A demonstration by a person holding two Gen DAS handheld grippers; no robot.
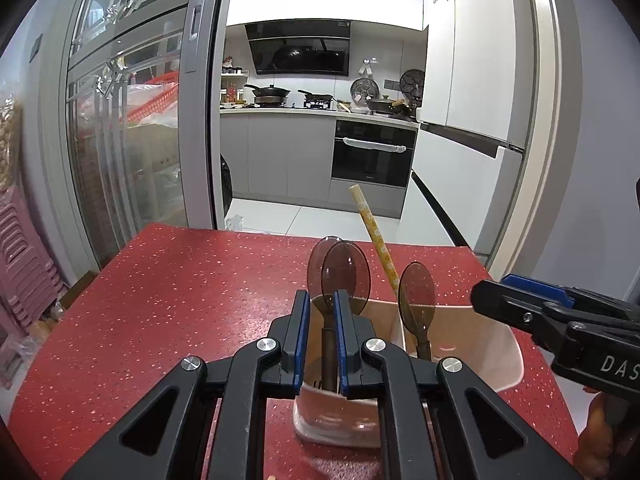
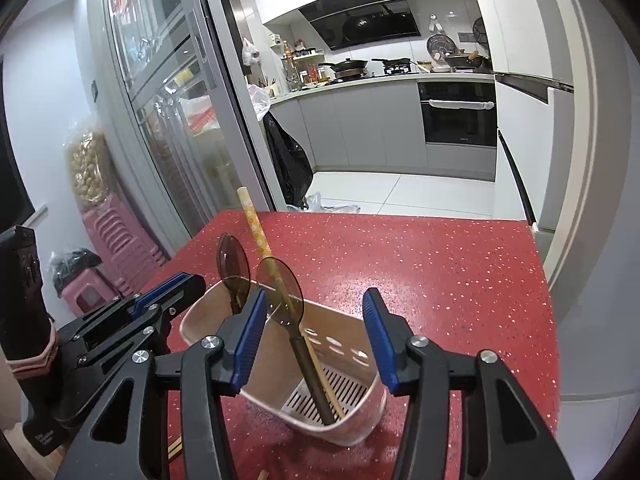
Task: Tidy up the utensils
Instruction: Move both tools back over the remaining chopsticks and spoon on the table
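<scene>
The left gripper [image 1: 322, 312] clamps the near-left wall of the pink utensil holder [image 2: 352, 336] – brown spoons [image 2: 279, 286] and a chopstick [image 2: 256, 228] upright inside; the right gripper [image 2: 316, 316] gapes, empty.

My two wrist cameras are looking down closely, sharing the utensil caddy [image 1: 472, 332] on the red table [image 2: 440, 264].

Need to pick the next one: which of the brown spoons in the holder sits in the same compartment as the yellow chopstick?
The lone spoon on the right; the other two overlap in the left compartment.
</scene>
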